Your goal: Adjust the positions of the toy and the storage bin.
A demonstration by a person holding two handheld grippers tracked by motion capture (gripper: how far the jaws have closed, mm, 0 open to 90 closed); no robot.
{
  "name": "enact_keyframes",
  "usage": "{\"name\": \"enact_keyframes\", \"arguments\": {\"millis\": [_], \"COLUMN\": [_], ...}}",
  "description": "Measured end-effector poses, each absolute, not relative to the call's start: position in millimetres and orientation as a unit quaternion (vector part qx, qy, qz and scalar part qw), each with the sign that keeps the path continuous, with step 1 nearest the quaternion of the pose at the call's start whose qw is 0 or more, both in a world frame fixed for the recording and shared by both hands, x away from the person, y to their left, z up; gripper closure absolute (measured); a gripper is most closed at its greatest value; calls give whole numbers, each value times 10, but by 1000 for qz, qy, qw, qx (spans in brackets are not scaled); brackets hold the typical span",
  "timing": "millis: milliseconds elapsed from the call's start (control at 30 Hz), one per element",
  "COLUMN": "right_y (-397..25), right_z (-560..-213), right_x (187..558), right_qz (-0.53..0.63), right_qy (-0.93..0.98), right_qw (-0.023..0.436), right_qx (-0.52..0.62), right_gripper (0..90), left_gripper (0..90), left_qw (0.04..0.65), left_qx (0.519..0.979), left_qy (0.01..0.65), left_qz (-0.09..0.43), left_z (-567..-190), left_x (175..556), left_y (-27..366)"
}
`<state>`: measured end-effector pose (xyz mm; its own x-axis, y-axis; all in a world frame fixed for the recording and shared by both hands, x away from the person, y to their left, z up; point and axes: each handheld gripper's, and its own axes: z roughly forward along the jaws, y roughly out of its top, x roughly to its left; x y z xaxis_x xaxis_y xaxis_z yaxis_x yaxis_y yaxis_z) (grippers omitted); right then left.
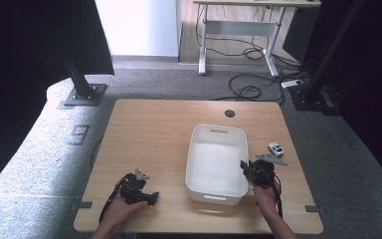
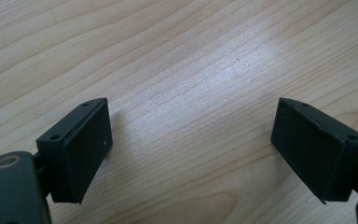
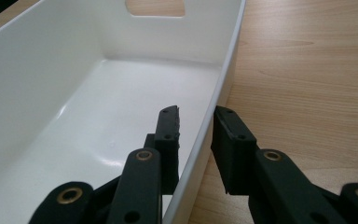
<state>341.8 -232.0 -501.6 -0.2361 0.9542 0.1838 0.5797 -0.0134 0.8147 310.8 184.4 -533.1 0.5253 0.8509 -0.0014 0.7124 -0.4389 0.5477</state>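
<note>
A: Where is the right hand-held gripper (image 3: 196, 140)?

B: At the right wall of the white bin (image 3: 74, 116), close to its near corner. One jaw is inside the bin, the other outside, and the wall runs up between them. They look clamped on that rim, though a thin gap shows by the outer jaw.

A: And the left hand-held gripper (image 2: 191, 140)?

B: Released, jaws spread wide over bare wood, nothing between them. In the high view it rests low on the table (image 1: 149, 129) near the front edge, well apart from the bin's left side.

A: Where does the bin sit?

B: Right of the table's middle, long side running away from the person, a handle slot in both the far and the near wall. It is empty.

A: Anything else nearby?

B: A small white toy car (image 1: 276, 148) on the table, just right of the bin, beyond the right hand (image 1: 264, 195).
</note>
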Motion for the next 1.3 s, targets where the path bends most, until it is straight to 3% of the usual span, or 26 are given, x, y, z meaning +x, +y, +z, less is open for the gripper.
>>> {"name": "enact_keyframes", "arguments": {"millis": [1300], "right_y": [-2137], "right_z": [-5029], "right_x": [3498], "right_qz": [429], "right_qy": [664], "right_qw": [216], "right_qx": [574], "right_gripper": [717], "left_gripper": [127], "left_qw": [251], "left_qx": [836], "left_qy": [467], "left_qz": [138], "left_z": [-5333], "left_x": [3104], "left_y": [1841]}}
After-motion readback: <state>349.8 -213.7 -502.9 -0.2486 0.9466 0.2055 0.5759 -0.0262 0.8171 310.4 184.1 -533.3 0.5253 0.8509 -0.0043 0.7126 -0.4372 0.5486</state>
